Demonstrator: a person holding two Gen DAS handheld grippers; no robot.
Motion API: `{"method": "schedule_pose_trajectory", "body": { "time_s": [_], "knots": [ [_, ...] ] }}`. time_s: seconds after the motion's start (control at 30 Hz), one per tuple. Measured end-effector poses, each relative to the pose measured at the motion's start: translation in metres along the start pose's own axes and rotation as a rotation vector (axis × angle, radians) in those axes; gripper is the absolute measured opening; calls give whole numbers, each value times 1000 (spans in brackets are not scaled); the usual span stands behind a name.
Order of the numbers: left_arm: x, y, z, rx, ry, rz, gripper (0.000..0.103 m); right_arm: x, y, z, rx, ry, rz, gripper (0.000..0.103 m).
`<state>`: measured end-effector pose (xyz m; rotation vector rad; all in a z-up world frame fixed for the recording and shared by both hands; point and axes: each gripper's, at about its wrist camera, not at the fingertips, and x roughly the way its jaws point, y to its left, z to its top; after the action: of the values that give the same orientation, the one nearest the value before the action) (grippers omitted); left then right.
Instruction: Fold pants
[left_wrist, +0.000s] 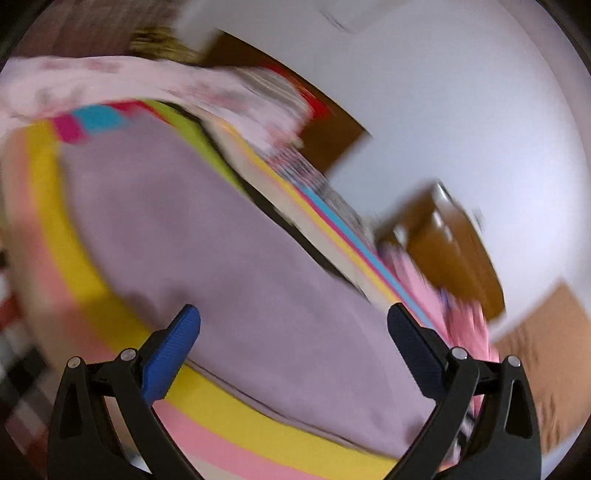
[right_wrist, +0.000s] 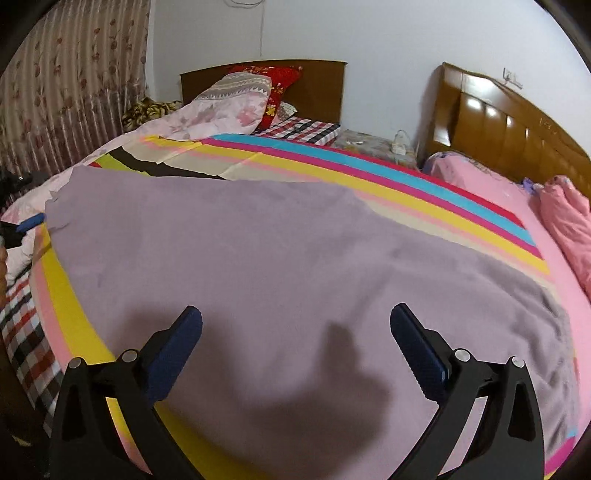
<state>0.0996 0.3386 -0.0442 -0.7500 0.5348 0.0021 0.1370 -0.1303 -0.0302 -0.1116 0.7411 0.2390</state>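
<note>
The mauve pants (right_wrist: 295, 266) lie spread flat across the striped bedsheet (right_wrist: 424, 192), reaching from the near edge towards the far pillows (right_wrist: 236, 99). The right gripper (right_wrist: 295, 325) hangs over the near part of the cloth, its fingers wide apart and holding nothing. The left gripper (left_wrist: 293, 325) is likewise spread and empty above the fabric, though its view is blurred. To fold cleanly, each gripper should probably pinch a single edge, lift evenly, and carry it across without dragging the sheet beneath.
</note>
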Motion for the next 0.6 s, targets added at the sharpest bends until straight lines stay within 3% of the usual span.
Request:
{"method": "schedule_pose_trajectory", "body": {
  "time_s": [0.07, 0.2, 0.23, 0.3, 0.5, 0.6],
  "knots": [
    [-11, 47, 29, -100, -34, 34, 101, 10, 2, -3, 5, 20, 2, 98],
    [1, 106, 58, -214, 10, 1, 95, 21, 7, -5, 1, 71, 10, 98],
    [5, 114, 60, -235, 27, -16, 87, 19, 7, -5, 5, 63, 14, 98],
    [19, 131, 59, -293, 57, -52, 84, 23, 3, -5, 32, 88, 26, 98],
    [42, 136, 56, -281, 63, -38, 83, 25, 0, -3, 57, 107, 31, 99],
    [40, 132, 61, -267, 30, -39, 56, 28, 3, -2, 38, 116, 17, 99]
  ]
}}
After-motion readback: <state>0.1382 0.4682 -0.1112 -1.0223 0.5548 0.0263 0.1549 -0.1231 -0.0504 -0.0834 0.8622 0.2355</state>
